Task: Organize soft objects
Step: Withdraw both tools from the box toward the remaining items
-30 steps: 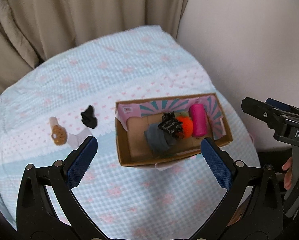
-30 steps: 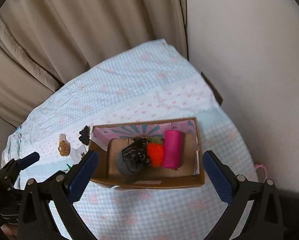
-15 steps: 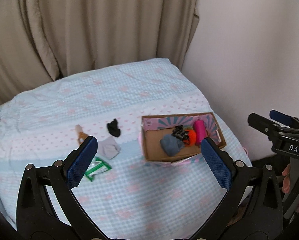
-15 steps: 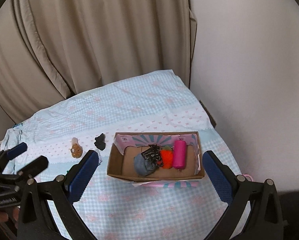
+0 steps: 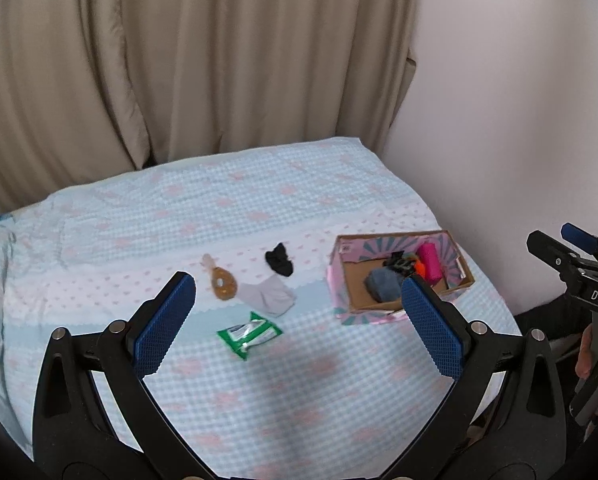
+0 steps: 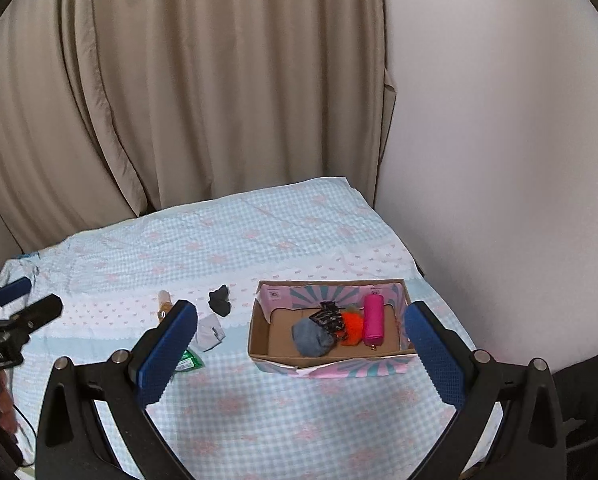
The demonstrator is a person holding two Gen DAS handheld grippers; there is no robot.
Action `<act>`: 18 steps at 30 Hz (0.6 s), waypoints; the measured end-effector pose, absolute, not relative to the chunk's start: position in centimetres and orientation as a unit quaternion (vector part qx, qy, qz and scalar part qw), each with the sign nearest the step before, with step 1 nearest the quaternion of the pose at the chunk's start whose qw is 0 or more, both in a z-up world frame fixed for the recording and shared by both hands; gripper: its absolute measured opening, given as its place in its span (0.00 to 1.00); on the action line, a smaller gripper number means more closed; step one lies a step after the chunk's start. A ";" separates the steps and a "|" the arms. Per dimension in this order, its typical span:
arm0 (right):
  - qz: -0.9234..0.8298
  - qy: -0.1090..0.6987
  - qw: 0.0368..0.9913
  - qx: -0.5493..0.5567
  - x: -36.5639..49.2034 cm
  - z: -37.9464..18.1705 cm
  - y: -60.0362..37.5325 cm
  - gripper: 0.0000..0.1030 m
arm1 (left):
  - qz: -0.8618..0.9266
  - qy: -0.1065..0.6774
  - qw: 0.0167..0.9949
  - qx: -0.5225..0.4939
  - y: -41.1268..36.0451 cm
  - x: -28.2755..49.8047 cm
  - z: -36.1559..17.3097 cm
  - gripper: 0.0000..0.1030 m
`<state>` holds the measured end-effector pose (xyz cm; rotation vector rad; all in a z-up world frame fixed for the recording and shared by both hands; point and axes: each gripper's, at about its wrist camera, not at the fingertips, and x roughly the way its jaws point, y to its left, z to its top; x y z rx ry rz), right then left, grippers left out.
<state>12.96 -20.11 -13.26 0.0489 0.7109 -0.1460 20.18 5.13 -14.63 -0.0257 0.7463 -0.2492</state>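
Observation:
A cardboard box (image 5: pixel 461 254) (image 6: pixel 259 354) with pink and teal sides sits on the bed at the right. In it lie a grey cloth bundle (image 6: pixel 311 335), a black item (image 6: pixel 331 317), an orange fluffy item (image 6: pixel 353 325) and a pink roll (image 6: pixel 373 317). Left of the box on the sheet lie a black cloth (image 5: pixel 280 260), a grey-white cloth (image 5: pixel 268 295), a brown toy (image 5: pixel 221 283) and a green packet (image 5: pixel 249 334). My left gripper (image 5: pixel 297 322) is open and empty, high above the bed. My right gripper (image 6: pixel 301 350) is open and empty, high in front of the box.
The bed carries a light blue checked sheet (image 6: pixel 235 248) with pink marks. Beige curtains (image 6: pixel 187 92) hang behind it and a white wall (image 6: pixel 499 160) stands at the right. Each gripper shows at the edge of the other's view.
Both grippers have pulled back and up from the box. More of the bed, the green packet and the curtains have come into view. Both stay open and empty.

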 end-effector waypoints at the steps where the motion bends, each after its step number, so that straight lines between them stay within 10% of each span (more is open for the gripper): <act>1: -0.071 0.349 0.934 0.020 13.1 -13.6 -19.3 1.00 | -0.124 0.365 0.923 -0.011 5.8 20.3 -14.9 0.99; 18: 0.005 0.383 0.923 0.021 20.2 -26.2 -9.2 1.00 | -0.185 0.412 0.891 0.041 12.2 26.3 -29.5 0.98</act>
